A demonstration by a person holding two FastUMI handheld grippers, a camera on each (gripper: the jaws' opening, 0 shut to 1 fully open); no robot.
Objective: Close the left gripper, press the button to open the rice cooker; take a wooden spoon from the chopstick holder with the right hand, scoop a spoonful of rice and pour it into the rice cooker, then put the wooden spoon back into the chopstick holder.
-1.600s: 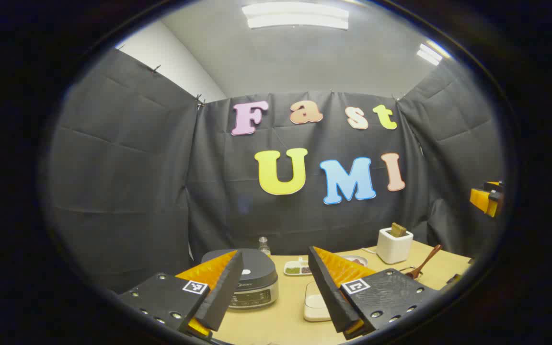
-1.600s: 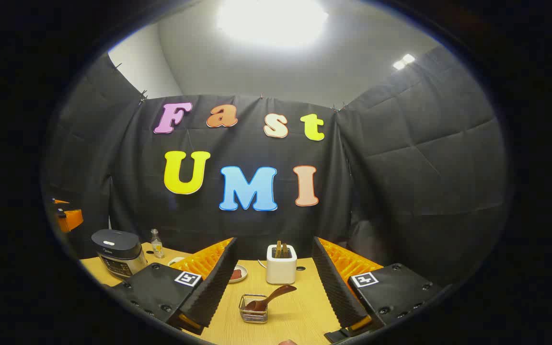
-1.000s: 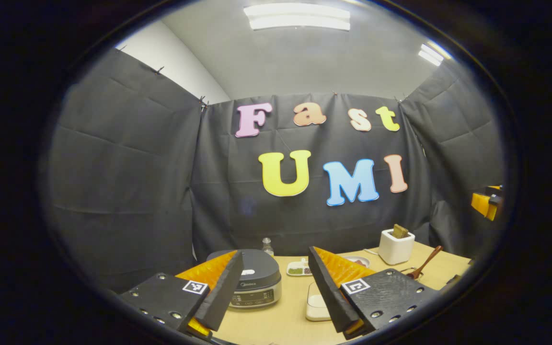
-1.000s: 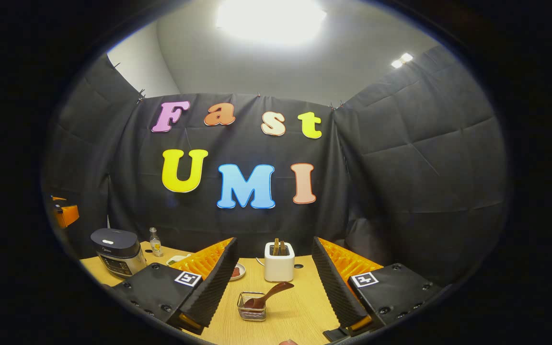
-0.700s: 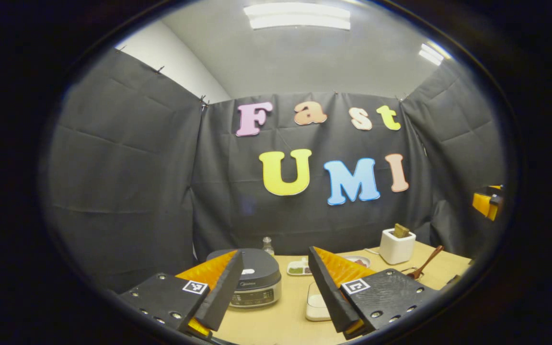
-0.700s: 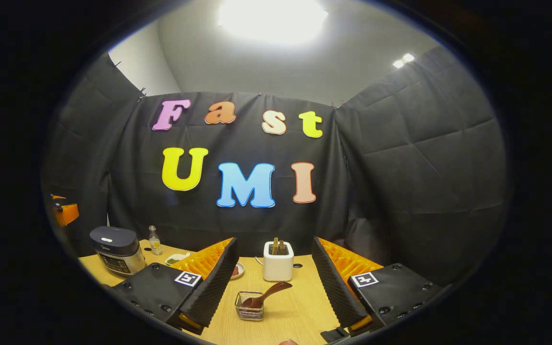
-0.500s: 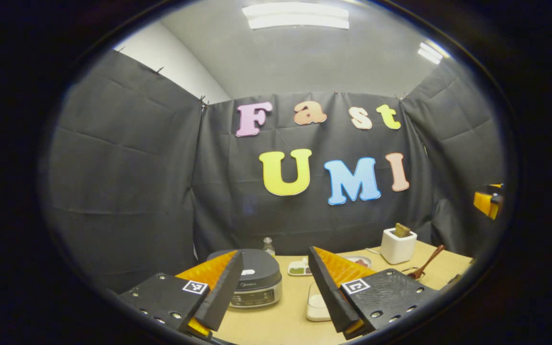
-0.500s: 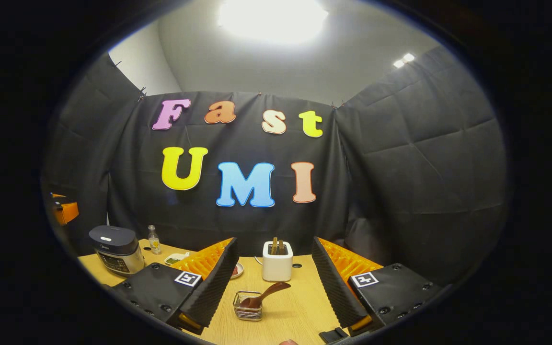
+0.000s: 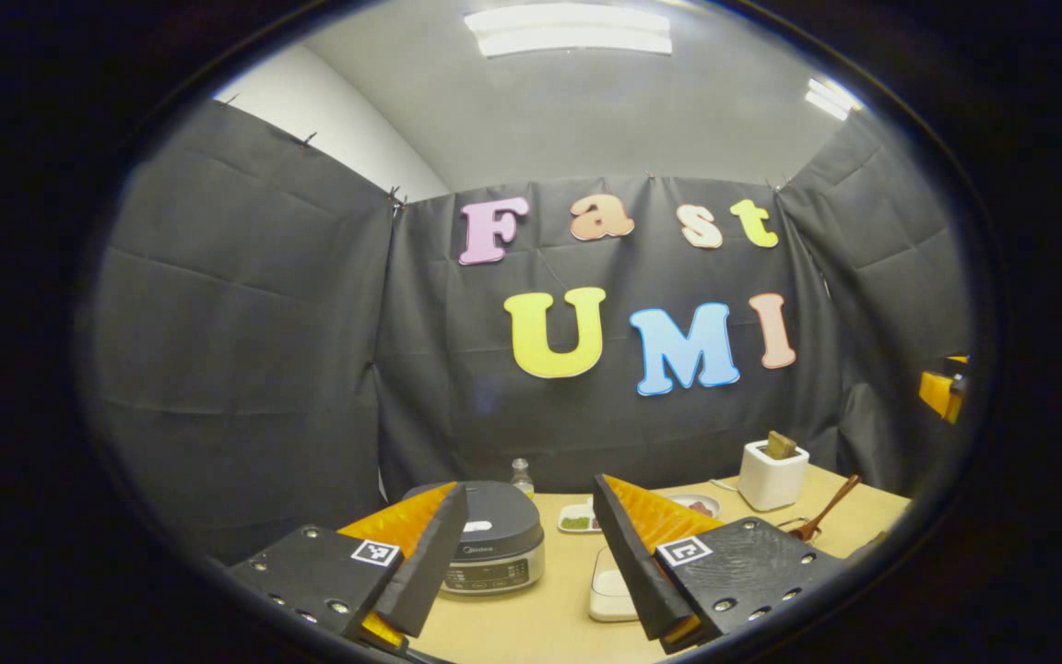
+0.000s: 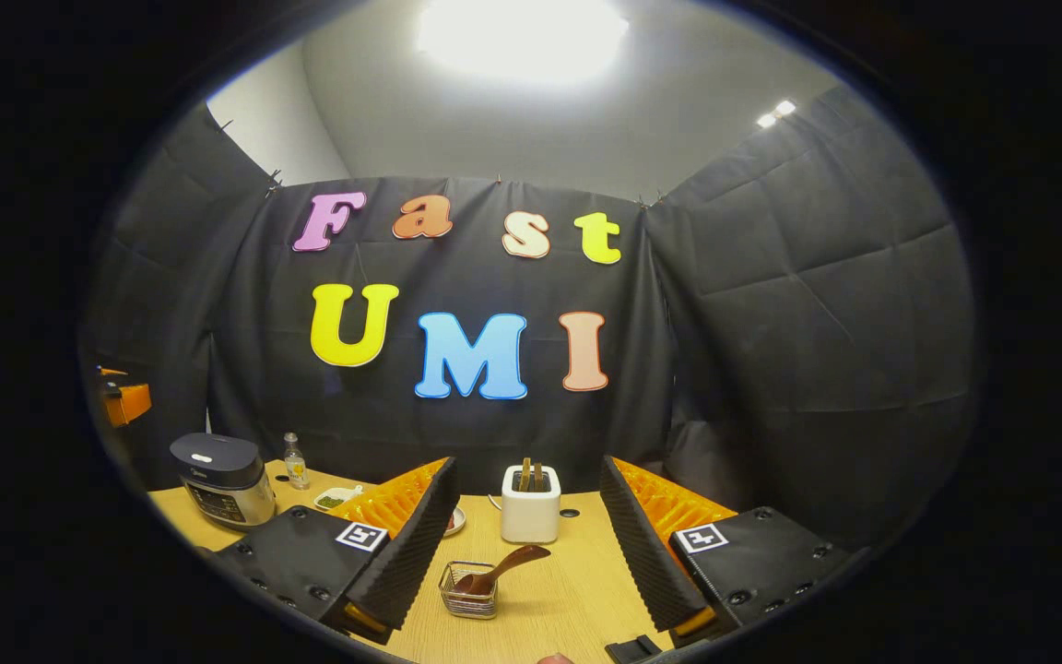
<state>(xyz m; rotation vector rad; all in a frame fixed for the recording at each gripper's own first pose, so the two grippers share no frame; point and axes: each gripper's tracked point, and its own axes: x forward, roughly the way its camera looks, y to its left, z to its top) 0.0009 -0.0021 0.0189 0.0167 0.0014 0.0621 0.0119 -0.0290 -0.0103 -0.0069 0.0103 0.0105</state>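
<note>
On the tabletop [image 9: 549,618], w/ both claws held above it: the left claw [image 9: 524,535] is spread wide, gripping nothing. The rice cooker [image 9: 487,542] sits just ahead of it, lid down, partly behind the left finger. A white container [image 9: 607,595] sits betw. the fingers, toward the right one. Further back are a small divided dish [image 9: 577,521], a little bottle [image 9: 522,476] & a white box [image 9: 772,472].

The right claw [image 10: 526,535] is also spread apart & empty. Ahead betw. its fingers is a wire chopstick holder [image 10: 467,592] w/ the wooden spoon [image 10: 499,570] in it, handle leaning up to the right, not touched by either finger. The white box stands just behind it. In the right gripper view the rice cooker is well off to the left, near the tabletop's edge, the bottle beside it.
</note>
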